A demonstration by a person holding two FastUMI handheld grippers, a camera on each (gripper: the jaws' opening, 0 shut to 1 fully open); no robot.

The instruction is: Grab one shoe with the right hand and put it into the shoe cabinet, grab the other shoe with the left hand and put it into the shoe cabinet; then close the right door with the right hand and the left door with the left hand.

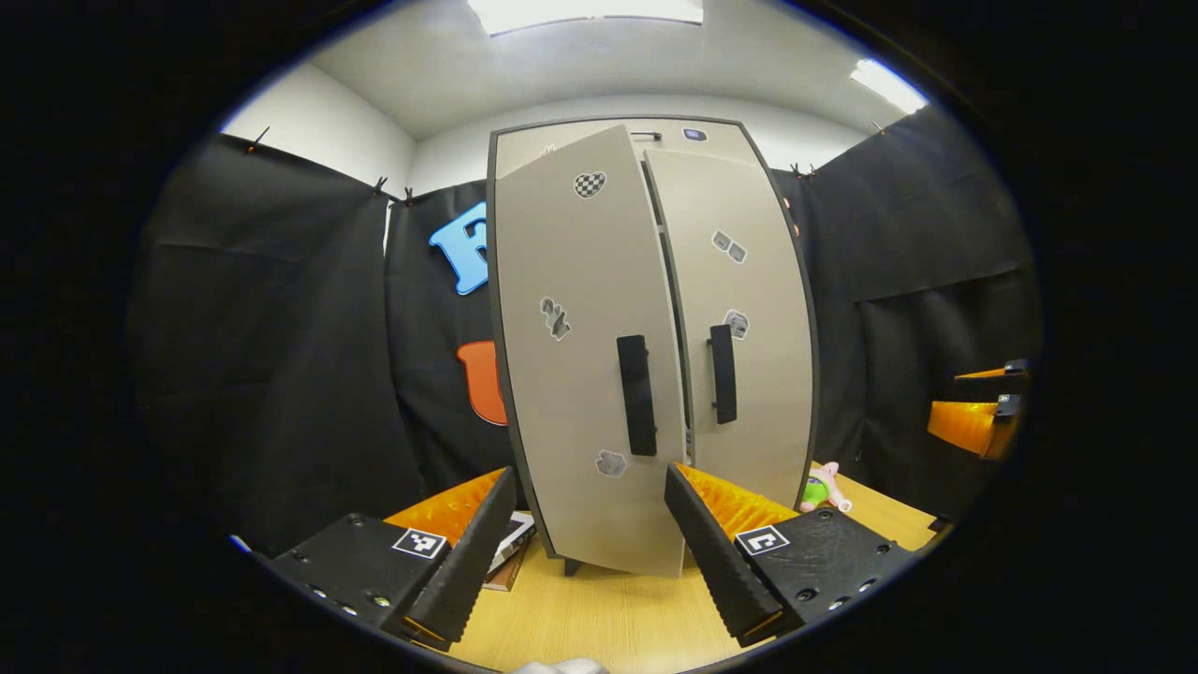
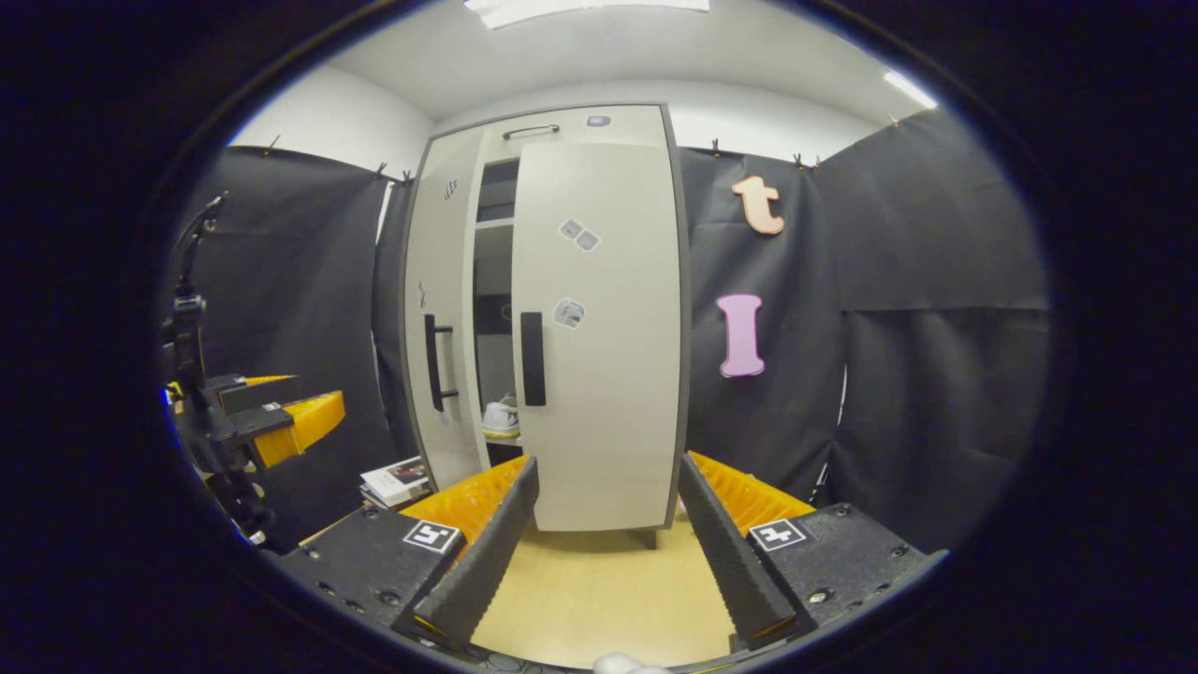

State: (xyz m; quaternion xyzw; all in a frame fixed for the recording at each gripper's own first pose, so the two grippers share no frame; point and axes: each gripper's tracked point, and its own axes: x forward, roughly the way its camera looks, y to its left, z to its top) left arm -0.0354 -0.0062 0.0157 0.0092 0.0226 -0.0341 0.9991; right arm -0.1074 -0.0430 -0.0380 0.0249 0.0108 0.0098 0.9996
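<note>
the shoe cabinet (image 1: 655,356) stands upright on the wooden counter (image 1: 599,618), and everything here sits around it. in the left gripper view the left gripper (image 1: 590,552) is right in front of the cabinet, fingers spread wide with nothing between them, just bare counter and the bottom edge of the left door (image 1: 585,374). that left door hangs partly ajar, its free edge swung out toward the camera, black handle (image 1: 636,395) near the gap. the right door (image 1: 739,328) looks shut, or very nearly so, its own handle (image 1: 722,374) just beside the gap.

in the right gripper view the right gripper (image 2: 608,534) faces the cabinet's front, fingers wide apart and holding nothing. through the gap between the doors a white shoe (image 2: 502,417) sits on a shelf inside the cabinet; i cannot tell from here where the second shoe lies. above it the inside of the cabinet is dark.

to the left of the cabinet a small stack of books (image 2: 395,482) lies on the counter, close to the cabinet's foot. to the right of the cabinet, near its base, a small pink and green toy (image 1: 824,489) rests on the counter. the other gripper peeks in far off at the edge of each view, well apart from the cabinet.
</note>
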